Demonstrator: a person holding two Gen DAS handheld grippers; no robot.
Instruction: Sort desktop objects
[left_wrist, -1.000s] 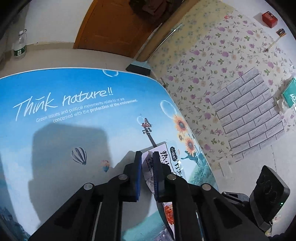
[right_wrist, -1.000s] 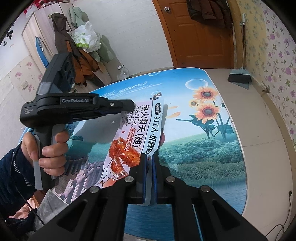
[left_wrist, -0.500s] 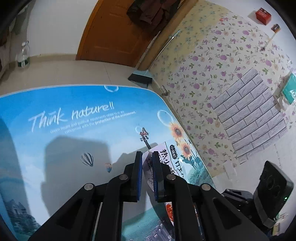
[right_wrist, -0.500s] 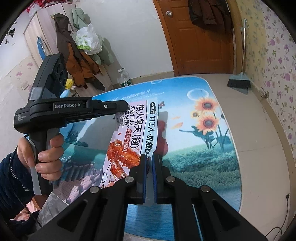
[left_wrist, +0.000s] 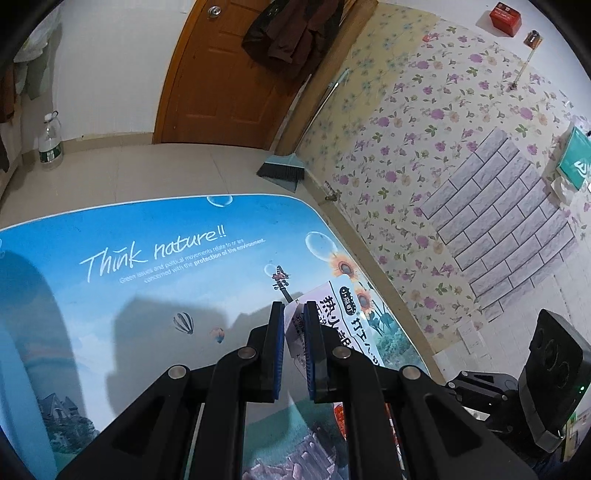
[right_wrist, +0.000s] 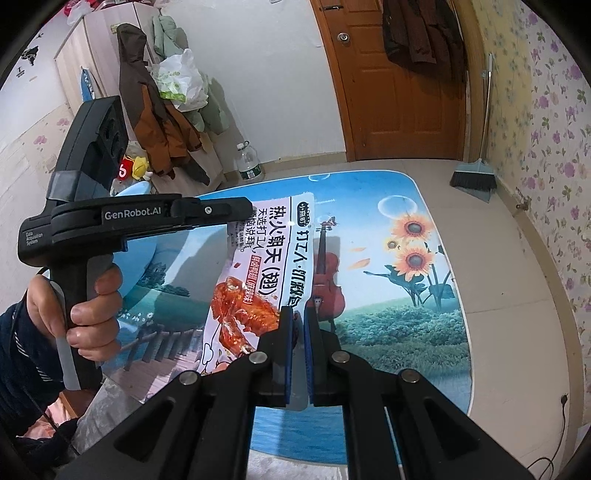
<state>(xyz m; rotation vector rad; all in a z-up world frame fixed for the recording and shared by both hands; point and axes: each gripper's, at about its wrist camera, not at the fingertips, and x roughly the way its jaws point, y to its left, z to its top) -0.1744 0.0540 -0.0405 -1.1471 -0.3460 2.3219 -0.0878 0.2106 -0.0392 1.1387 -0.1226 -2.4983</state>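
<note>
A white snack packet (right_wrist: 266, 273) with Chinese print and a picture of red chicken wings hangs in the air above the blue printed table (right_wrist: 406, 325). My right gripper (right_wrist: 298, 314) is shut on its lower edge. My left gripper (left_wrist: 293, 314) is shut on its upper corner; the packet (left_wrist: 347, 314) shows to the right of its fingers. In the right wrist view the left gripper (right_wrist: 236, 210) reaches in from the left, held by a hand.
The table top (left_wrist: 147, 277) carries a "Think nature" print. A broom (right_wrist: 474, 177) leans on the floral wall by the wooden door (right_wrist: 391, 81). A water bottle (right_wrist: 247, 162) and a pile of clothes (right_wrist: 166, 122) lie beyond the table's far edge.
Both grippers have risen with the packet held between them, so the table looks farther below and more of the floor and door shows. The grips have not changed.
</note>
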